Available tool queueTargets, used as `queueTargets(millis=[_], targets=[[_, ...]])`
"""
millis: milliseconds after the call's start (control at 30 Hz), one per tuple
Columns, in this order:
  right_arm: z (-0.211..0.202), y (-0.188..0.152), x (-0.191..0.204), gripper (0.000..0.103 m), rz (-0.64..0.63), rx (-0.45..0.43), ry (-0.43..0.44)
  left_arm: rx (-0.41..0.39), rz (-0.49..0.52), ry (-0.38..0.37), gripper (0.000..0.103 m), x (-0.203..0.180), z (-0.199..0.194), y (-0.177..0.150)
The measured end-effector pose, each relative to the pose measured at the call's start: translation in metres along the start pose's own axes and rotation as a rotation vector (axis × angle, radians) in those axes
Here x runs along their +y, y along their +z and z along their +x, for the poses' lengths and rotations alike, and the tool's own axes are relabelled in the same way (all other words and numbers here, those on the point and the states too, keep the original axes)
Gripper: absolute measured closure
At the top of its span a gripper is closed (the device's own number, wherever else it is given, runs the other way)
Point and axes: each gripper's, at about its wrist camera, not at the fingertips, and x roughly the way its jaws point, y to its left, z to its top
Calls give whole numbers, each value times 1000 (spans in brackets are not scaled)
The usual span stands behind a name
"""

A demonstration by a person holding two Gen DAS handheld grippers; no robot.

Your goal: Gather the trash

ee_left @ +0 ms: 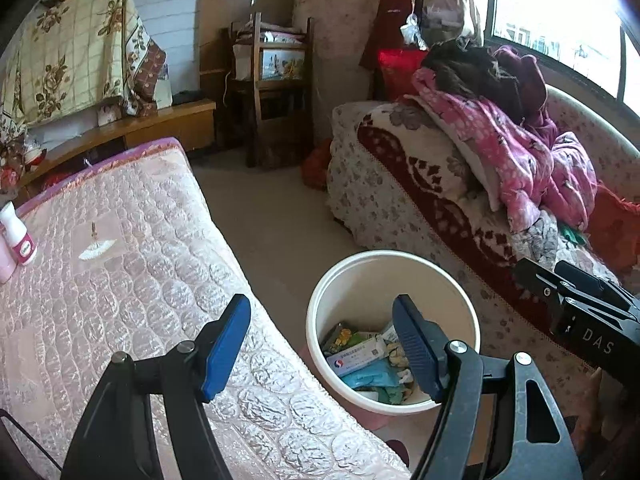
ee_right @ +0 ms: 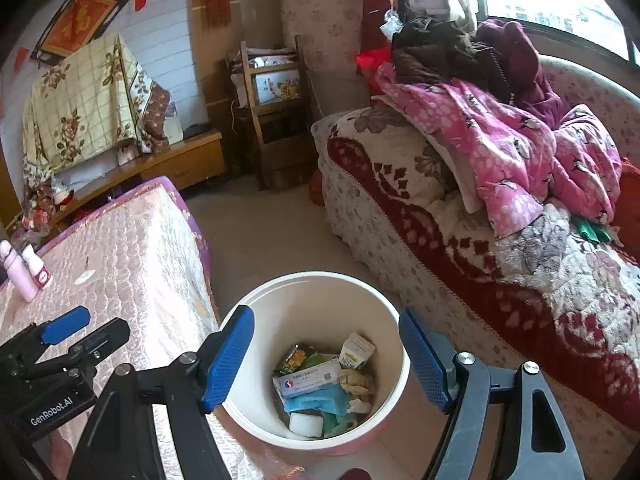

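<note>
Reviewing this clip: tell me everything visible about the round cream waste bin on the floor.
The round cream plastic waste bin stands upright and lidless on the pale floor, between the pink quilted mattress and the floral-covered sofa. Its inside wall is plain cream; a pinkish band shows low on its outside. It is partly filled: a white-and-blue carton, a small milk-style box, a green wrapper, blue plastic and crumpled scraps. Neither claw touches it.

- "DAS" in white on the black body of the right gripper (ee_left: 592,320).
- "GenRobot.AI" in white on the left gripper (ee_right: 52,410) body.
- Print on the boxes in the bin (ee_right: 256,300): too small to read.
</note>
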Motion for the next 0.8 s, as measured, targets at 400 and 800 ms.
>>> queueTargets(millis=[400,800], targets=[[-22,9,4,25,-3,-64,-15,-43,0,-18,29,-1,-14,8],[-22,10,1,25,4,-58,-17,-41,13,-35,29,-3,-16,7]])
